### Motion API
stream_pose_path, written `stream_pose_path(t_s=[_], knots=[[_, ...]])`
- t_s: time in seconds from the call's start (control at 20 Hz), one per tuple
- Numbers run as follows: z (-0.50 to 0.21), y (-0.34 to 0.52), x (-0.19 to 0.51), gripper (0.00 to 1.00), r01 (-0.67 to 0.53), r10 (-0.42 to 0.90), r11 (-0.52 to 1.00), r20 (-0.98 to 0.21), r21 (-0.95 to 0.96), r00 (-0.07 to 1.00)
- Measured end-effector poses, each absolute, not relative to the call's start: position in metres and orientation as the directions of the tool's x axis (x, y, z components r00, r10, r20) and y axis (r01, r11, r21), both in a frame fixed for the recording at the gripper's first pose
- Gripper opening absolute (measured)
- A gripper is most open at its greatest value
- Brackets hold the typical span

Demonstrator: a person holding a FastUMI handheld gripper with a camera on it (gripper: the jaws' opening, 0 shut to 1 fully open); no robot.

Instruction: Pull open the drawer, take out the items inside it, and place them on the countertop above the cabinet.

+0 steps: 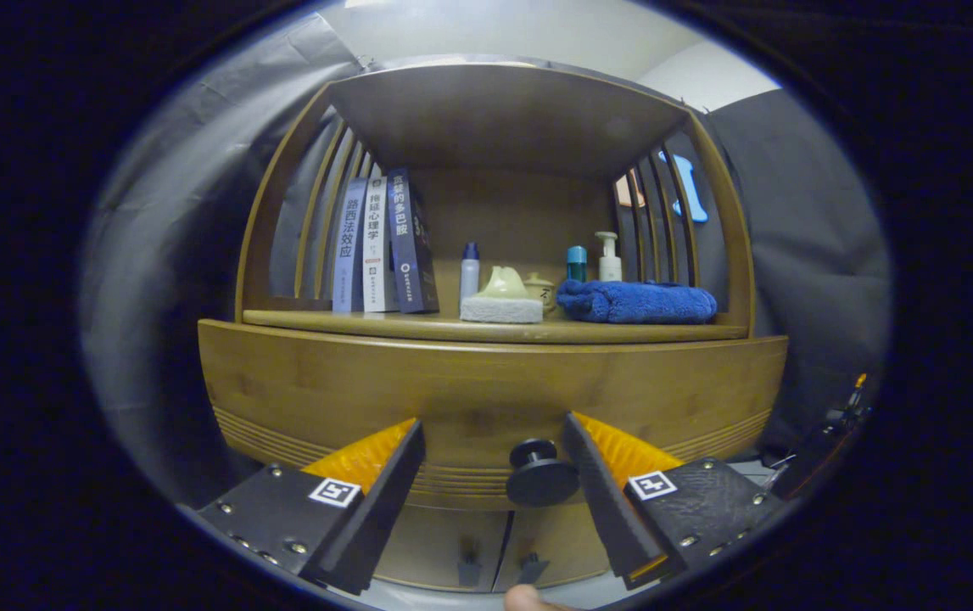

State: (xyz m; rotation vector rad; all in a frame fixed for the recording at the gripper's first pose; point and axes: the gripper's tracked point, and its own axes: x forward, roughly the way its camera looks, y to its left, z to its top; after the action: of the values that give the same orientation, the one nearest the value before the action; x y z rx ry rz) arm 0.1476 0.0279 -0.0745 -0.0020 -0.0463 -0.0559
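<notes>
**Tool spread at the drawer knob, knob off-centre toward the right finger**

Landmark: the round dark knob [542, 473] on the drawer front [486, 399].

- Drawer front sits flush with the cabinet, shut as far as can be seen. What it holds is hidden. A shut drawer fits both a start and a drawer pushed home again, so stage not called.
- Tool [493, 484]: fingers spread wide, gripping nothing. The knob lies between them, close against the right finger, well apart from the left. Touching or not: cannot tell.
- Knob stem points straight out at the tool, so a pull would run back along the fingers' own line.
- Key relation: knob sits right of the tool's midline; closing as it stands would meet the right finger first.
- Above the knob, the counter [418, 325] carries upright books [380, 246], a small bottle [469, 270], a sponge [501, 309], a folded blue towel [634, 302] and a pump bottle [608, 256].
- Below the knob, two small handles on lower doors [494, 543].
</notes>
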Motion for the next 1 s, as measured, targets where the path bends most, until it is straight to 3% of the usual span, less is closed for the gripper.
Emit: stream_pose_path(t_s=[1.0], knots=[[-0.073, 0.028, 0.182, 0.99, 0.050, -0.045, 0.998, 0.135, -0.035, 0.990]])
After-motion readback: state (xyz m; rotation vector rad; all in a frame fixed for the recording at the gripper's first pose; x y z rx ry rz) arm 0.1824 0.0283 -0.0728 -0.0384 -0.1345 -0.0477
